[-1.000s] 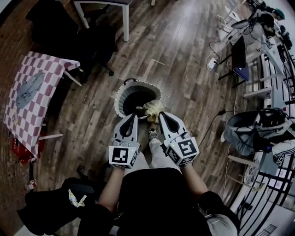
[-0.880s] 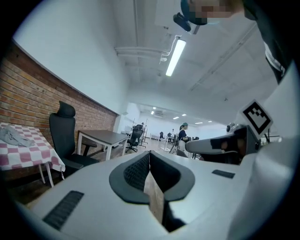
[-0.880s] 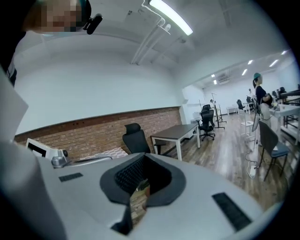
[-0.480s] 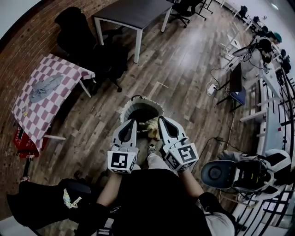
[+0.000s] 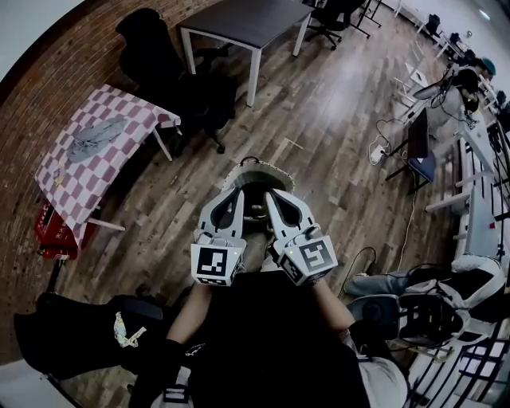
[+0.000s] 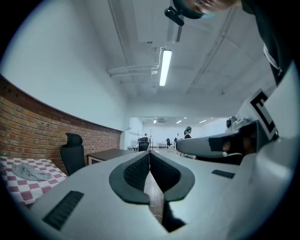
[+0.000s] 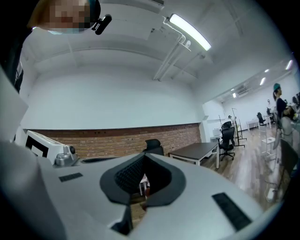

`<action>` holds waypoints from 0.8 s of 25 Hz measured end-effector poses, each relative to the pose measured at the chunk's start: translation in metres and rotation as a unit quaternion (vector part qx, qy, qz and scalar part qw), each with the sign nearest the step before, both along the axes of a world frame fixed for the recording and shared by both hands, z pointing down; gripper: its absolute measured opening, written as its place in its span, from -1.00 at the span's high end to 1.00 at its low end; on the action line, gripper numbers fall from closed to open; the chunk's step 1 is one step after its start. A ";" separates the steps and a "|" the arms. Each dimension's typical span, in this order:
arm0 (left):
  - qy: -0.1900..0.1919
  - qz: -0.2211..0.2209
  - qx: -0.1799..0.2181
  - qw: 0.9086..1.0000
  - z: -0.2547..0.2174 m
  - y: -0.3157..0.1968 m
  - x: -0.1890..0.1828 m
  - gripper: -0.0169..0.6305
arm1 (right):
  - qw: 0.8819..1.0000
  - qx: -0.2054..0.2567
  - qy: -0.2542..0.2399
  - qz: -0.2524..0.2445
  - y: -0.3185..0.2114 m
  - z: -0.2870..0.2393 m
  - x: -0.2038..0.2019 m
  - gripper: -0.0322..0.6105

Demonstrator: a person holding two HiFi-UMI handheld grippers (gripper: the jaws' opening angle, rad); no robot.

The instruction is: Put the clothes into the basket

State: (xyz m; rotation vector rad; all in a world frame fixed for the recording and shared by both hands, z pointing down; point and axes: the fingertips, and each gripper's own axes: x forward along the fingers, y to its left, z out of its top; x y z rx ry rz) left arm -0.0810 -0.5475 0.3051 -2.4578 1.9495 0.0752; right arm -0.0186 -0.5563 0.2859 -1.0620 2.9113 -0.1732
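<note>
The round white basket [image 5: 256, 170] stands on the wood floor, mostly hidden behind my two grippers. A scrap of pale yellow cloth [image 5: 255, 211] shows between them at the basket's near side. My left gripper [image 5: 237, 192] and right gripper [image 5: 270, 194] are held side by side over it, both shut and empty. In the left gripper view the left gripper [image 6: 149, 153] has its pads together. The right gripper [image 7: 143, 157] is likewise shut in its own view. A grey garment [image 5: 97, 134] lies on the red-checked table [image 5: 72, 171], also seen as the grey garment [image 6: 28, 172].
A black office chair [image 5: 147, 40] and a dark table [image 5: 247, 20] stand beyond the basket. A red crate [image 5: 56, 231] sits under the checked table. A black heap [image 5: 80, 335] lies at lower left. A chair draped with clothes [image 5: 414, 311] and cables are at the right.
Both grippers have risen together and now cover most of the basket. The yellow cloth, earlier plain at the basket's near rim, is almost hidden. The head view has tilted toward the far room.
</note>
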 end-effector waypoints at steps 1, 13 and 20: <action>-0.002 -0.001 0.001 1.000 0.000 0.002 0.000 0.91 | 1.000 0.004 -0.001 -0.002 0.001 -0.002 -0.001 0.88; -0.005 0.016 0.004 1.000 -0.001 0.004 0.015 0.91 | 1.000 0.010 0.017 0.011 0.004 0.001 0.010 0.88; -0.004 0.029 -0.005 1.000 0.009 0.004 0.020 0.91 | 1.000 -0.006 0.023 0.009 0.006 0.007 0.011 0.88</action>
